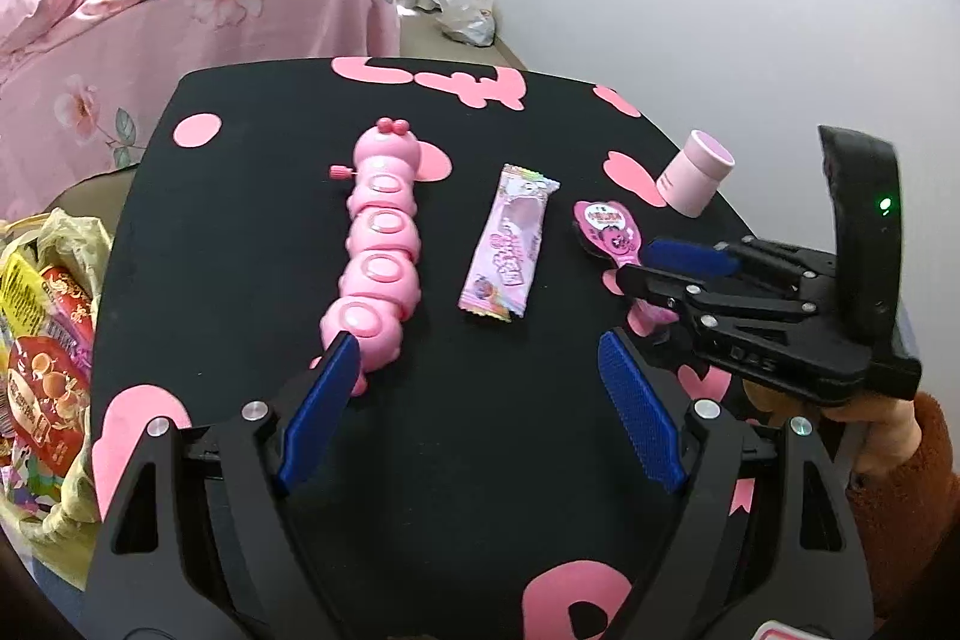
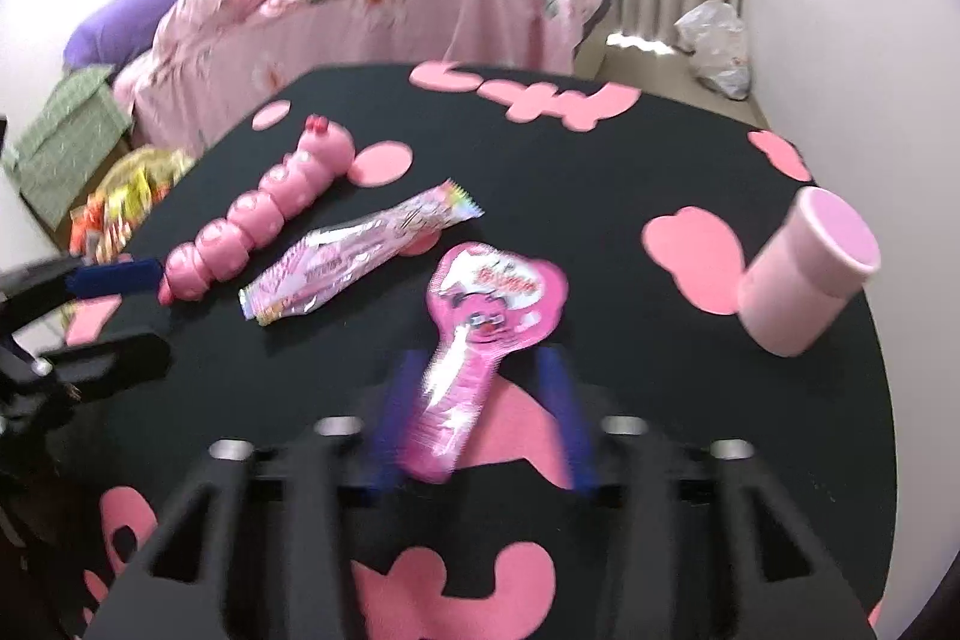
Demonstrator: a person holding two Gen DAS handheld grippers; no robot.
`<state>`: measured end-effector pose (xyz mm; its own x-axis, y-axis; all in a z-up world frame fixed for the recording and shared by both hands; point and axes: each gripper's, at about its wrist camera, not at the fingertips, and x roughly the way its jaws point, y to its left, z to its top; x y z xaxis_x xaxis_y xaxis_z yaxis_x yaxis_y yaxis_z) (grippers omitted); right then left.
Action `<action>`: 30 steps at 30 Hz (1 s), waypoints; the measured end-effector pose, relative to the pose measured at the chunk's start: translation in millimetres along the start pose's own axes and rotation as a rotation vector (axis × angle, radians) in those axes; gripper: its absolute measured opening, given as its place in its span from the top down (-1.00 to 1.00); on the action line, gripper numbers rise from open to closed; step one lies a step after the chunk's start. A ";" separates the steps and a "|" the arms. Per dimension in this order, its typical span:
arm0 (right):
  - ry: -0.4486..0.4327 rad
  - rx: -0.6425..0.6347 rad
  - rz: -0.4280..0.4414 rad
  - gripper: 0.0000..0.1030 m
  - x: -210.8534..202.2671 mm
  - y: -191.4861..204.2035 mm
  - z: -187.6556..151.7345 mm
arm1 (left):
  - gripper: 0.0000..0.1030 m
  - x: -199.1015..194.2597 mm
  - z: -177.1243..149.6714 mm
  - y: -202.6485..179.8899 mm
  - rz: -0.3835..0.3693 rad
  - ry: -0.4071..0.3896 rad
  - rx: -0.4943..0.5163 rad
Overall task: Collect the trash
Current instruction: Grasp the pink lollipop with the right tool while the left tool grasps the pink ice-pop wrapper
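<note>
A pink lollipop-shaped wrapper (image 2: pixel 492 292) lies on the black table (image 2: pixel 600 172). Its narrow stem runs between the blurred blue fingers of my right gripper (image 2: pixel 480 358), and a gap shows beside the stem, so the jaws stand narrow but open around it. In the left wrist view the same wrapper (image 1: pixel 606 232) lies under the right gripper (image 1: pixel 639 262). A long pink candy wrapper (image 1: pixel 510 244) lies mid-table. My left gripper (image 1: pixel 477 343) is wide open and holds nothing; its left pad sits by the tail of a pink caterpillar toy (image 1: pixel 378 244).
A pink paper cup (image 1: pixel 696 172) lies on its side at the table's right edge. A yellowish bag (image 1: pixel 48 340) full of snack wrappers sits off the table's left side. A pink-covered bed and a white plastic bag (image 1: pixel 462 4) are beyond the table.
</note>
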<state>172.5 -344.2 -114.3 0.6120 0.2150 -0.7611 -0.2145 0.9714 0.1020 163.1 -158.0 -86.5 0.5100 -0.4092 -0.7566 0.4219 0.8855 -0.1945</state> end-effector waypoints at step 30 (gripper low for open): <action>-0.123 0.206 -0.025 0.68 -69.6 -43.2 -71.9 | -0.13 67.6 33.8 -37.0 -0.126 0.139 0.070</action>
<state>84.4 -408.4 -111.9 0.7060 0.1895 -0.6824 -0.0462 0.9738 0.2227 207.2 -225.9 -109.3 0.3435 -0.4771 -0.8089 0.5298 0.8096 -0.2526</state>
